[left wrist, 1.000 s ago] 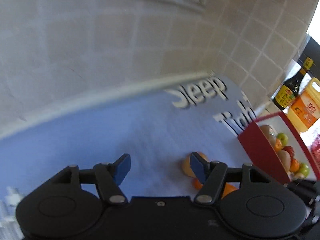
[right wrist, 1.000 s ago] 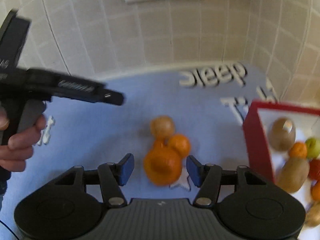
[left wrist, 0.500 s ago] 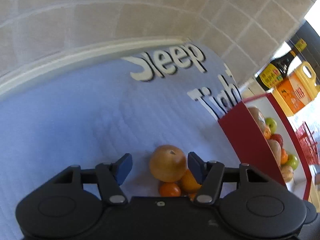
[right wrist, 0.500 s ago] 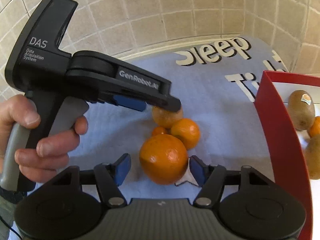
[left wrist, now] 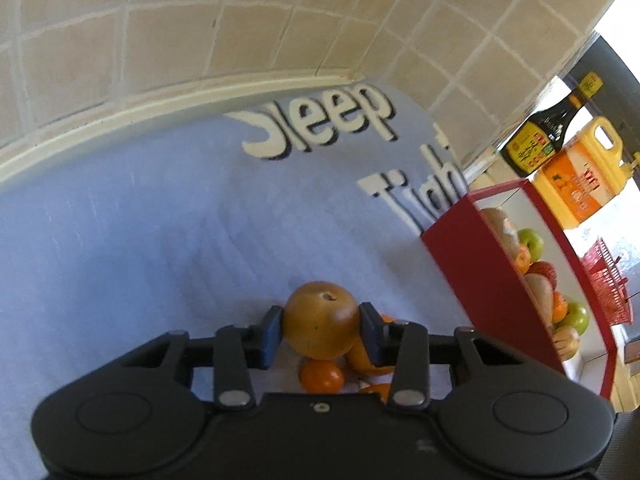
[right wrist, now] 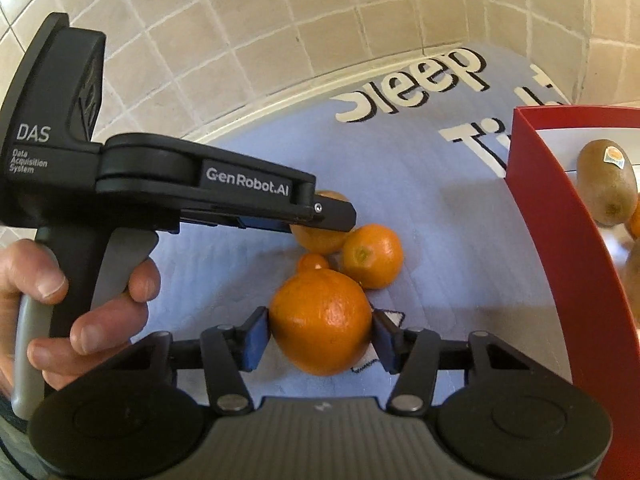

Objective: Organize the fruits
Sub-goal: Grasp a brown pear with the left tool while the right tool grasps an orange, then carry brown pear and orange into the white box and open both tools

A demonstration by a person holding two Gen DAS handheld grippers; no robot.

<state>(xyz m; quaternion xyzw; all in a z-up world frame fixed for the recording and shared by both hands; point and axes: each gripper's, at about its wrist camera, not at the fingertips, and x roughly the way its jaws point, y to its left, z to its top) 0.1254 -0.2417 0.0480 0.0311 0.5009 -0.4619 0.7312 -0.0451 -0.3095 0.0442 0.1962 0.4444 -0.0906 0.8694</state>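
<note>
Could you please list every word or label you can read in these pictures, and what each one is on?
"DAS": left gripper body.
"Data Acquisition System": below it, same body.
"GenRobot.AI": same gripper's arm.
"Sleep": blue mat.
"Tigh", cut off by the red box: mat.
Too blurred to read: labels on the dark bottle, yellow jug and kiwi sticker.

surface: blue mat (right wrist: 432, 216) | on it: oranges (right wrist: 372, 256), red box (right wrist: 560, 216)

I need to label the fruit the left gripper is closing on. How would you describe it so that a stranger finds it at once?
On the blue mat, left of the red box, four loose fruits huddle. It is the brownish-orange fruit nearest the wall, between the left gripper pads. It is duller and browner than its three bright orange neighbours.
</note>
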